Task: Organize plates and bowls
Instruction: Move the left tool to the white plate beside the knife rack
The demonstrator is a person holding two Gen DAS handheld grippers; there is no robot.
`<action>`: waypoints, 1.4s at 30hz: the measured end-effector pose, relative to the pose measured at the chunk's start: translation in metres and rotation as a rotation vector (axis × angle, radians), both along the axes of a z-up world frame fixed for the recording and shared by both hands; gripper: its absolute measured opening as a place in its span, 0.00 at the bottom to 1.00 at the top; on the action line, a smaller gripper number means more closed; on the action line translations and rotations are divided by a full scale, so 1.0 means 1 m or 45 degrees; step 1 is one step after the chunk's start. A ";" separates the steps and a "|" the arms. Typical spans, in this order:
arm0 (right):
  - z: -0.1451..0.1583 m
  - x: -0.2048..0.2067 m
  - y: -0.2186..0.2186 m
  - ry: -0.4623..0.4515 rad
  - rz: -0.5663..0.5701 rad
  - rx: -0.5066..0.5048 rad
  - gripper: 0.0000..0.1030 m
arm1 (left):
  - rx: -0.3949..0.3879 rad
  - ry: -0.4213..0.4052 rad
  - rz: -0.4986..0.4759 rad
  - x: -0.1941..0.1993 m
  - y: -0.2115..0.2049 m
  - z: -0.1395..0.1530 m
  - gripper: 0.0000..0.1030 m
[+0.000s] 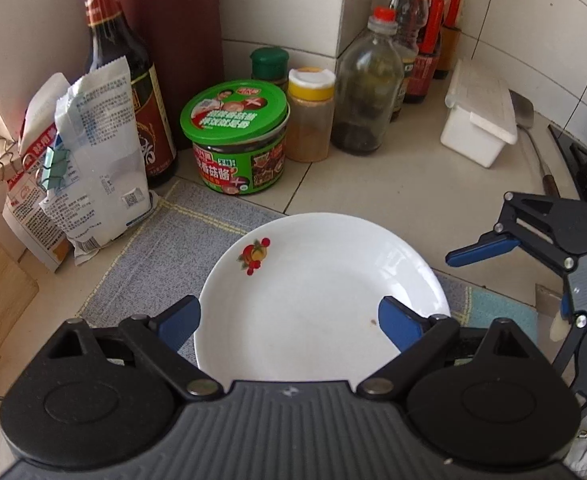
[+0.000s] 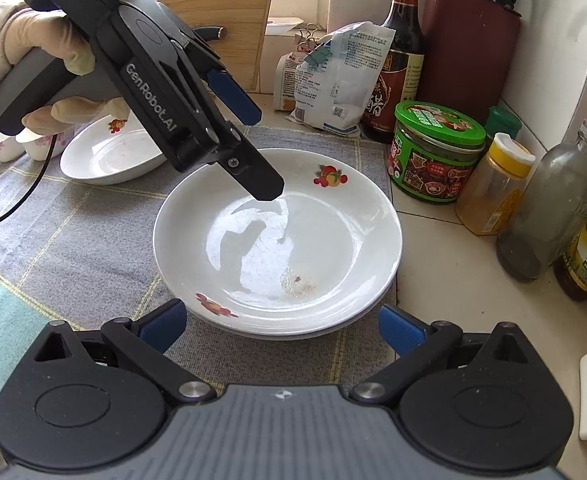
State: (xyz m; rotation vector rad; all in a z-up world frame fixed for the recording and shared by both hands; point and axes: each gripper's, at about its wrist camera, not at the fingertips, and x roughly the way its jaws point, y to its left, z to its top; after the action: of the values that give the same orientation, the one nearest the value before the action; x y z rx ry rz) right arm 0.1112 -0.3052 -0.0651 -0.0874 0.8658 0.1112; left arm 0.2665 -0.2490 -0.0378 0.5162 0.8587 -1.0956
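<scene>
Left tool [image 2: 259, 152] spread wide above white fruit-motif plate [image 2: 333, 236], crumbs.

A white plate [image 2: 277, 236] is printed with red-orange fruit; a grey mat [image 2: 73, 240] is crossed by pale yellow lines

Glossy glazed plate [image 2: 277, 240] on woven cloth mat [image 2: 85, 240] — gripper fingers [image 2: 233, 98] probably matt plastic

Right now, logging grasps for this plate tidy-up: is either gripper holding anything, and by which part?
Nothing is held. The left gripper hangs open above the top plate; the right gripper is open before its rim.
</scene>
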 end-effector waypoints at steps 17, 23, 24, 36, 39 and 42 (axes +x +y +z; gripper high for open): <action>0.013 0.011 0.033 -0.087 0.191 0.021 1.00 | -0.183 -0.117 0.393 -0.043 0.087 0.029 0.94; 0.015 0.027 0.035 -0.096 0.336 0.035 1.00 | -0.172 -0.121 0.603 -0.054 0.114 0.027 0.94; 0.016 0.029 0.036 -0.097 0.362 0.044 1.00 | -0.169 -0.123 0.631 -0.055 0.118 0.027 0.94; 0.013 0.053 0.088 -0.111 0.592 0.089 1.00 | -0.082 -0.095 0.871 -0.054 0.174 0.018 0.94; 0.008 0.054 0.107 -0.098 0.606 0.064 1.00 | -0.093 -0.075 0.858 -0.046 0.188 0.014 0.94; 0.003 0.057 0.127 -0.081 0.594 0.041 1.00 | -0.101 -0.042 0.835 -0.033 0.200 0.012 0.94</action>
State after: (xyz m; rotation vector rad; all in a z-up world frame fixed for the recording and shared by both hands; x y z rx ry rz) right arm 0.1679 -0.1783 -0.0626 -0.2609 0.7671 0.5559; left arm 0.2334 -0.0493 -0.0261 0.1582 0.8652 -0.5138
